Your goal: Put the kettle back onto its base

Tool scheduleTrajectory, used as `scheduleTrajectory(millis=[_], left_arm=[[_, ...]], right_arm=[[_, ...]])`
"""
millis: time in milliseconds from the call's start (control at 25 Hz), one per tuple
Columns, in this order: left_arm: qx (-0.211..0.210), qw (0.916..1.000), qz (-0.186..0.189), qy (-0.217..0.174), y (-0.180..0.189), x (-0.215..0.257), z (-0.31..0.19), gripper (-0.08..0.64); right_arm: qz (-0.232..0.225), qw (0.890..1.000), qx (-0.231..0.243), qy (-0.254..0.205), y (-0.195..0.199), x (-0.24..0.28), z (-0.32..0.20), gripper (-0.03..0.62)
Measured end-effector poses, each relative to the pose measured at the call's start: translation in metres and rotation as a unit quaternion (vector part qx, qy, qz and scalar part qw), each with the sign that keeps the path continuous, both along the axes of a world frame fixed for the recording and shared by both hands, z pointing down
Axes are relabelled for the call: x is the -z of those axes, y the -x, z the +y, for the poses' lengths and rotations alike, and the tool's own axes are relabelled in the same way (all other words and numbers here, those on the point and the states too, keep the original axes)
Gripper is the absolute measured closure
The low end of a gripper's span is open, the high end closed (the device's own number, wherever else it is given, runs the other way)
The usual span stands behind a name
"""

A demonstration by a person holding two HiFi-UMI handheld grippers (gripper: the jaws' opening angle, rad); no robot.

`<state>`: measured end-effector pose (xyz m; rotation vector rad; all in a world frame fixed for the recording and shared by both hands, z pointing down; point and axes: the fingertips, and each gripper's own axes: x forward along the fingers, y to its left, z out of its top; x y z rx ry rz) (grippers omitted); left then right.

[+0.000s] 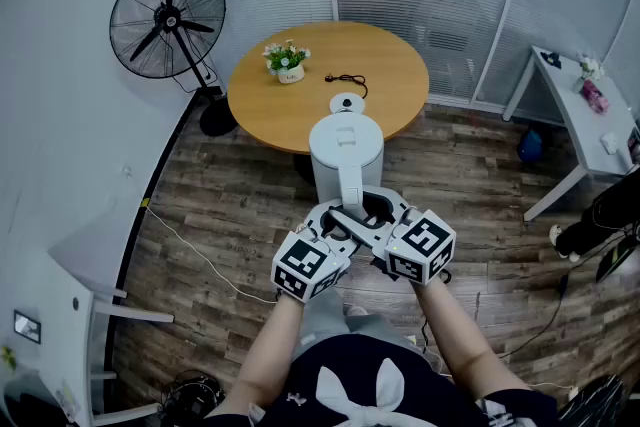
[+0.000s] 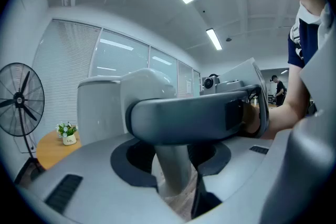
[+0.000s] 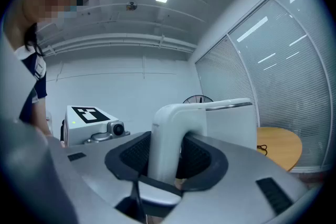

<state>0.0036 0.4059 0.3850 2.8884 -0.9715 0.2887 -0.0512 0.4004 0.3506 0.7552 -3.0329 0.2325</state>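
Head view: I see the kettle (image 1: 345, 150) held over the wooden floor (image 1: 220, 205), short of the round bench (image 1: 290, 115). The left gripper (image 1: 338, 218) and right gripper (image 1: 378, 211) bury the lower end of its handle (image 1: 350, 183). The base (image 1: 345, 102) sits on the bench beside a black cord (image 1: 348, 80) and a flower pot (image 1: 287, 62) (a fan (image 1: 168, 18) stands off left).

Left gripper view: the right gripper's finger (image 2: 184, 120) crosses my sight, yet the left fingers (image 2: 94, 181) pinch the handle.

Right gripper view: the right fingers clamp the handle too, with the kettle body just beyond.
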Motion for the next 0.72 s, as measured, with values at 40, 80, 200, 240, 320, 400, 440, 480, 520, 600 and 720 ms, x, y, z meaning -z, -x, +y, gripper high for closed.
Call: scheduleTrajectory(millis=[40, 80, 200, 240, 320, 400, 440, 480, 520, 600, 720], left_arm=[[0.0, 1.0, 0.001, 0.002, 0.0, -0.001, -0.002, 0.388], [0.0, 1.0, 0.002, 0.003, 0.0, -0.001, -0.003, 0.388], [-0.003, 1.0, 0.001, 0.007, 0.001, -0.005, -0.008, 0.387], [-0.004, 1.0, -0.002, 0.007, 0.001, -0.006, -0.011, 0.385], [-0.004, 0.9999, -0.008, 0.008, 0.005, -0.009, -0.017, 0.382], [-0.004, 0.9999, -0.01, 0.009, 0.009, -0.013, -0.024, 0.382], [-0.004, 0.9999, -0.009, 0.01, 0.01, -0.014, -0.029, 0.382], [-0.005, 0.9999, -0.009, 0.01, 0.011, -0.016, -0.034, 0.38], [-0.006, 0.9999, -0.008, 0.01, 0.011, -0.018, -0.039, 0.38], [-0.01, 0.9999, -0.007, 0.01, 0.011, -0.021, -0.053, 0.379], [-0.018, 0.9997, -0.004, 0.014, 0.012, -0.025, -0.077, 0.377]], right_arm=[[0.001, 1.0, 0.001, 0.001, 0.0, -0.001, -0.002, 0.41], [0.003, 1.0, 0.002, 0.003, 0.0, -0.002, -0.003, 0.41], [0.004, 1.0, 0.005, 0.008, 0.001, -0.006, -0.009, 0.408], [0.005, 1.0, 0.006, 0.01, 0.002, -0.007, -0.012, 0.408], [0.005, 1.0, 0.009, 0.011, 0.006, -0.01, -0.018, 0.408], [0.006, 1.0, 0.01, 0.014, 0.01, -0.014, -0.025, 0.408], [0.007, 1.0, 0.011, 0.016, 0.012, -0.016, -0.03, 0.408], [0.009, 1.0, 0.011, 0.017, 0.013, -0.018, -0.035, 0.408], [0.011, 1.0, 0.01, 0.018, 0.013, -0.02, -0.04, 0.408], [0.016, 1.0, 0.009, 0.021, 0.013, -0.023, -0.054, 0.408], [0.02, 0.999, 0.006, 0.028, 0.015, -0.029, -0.08, 0.408]])
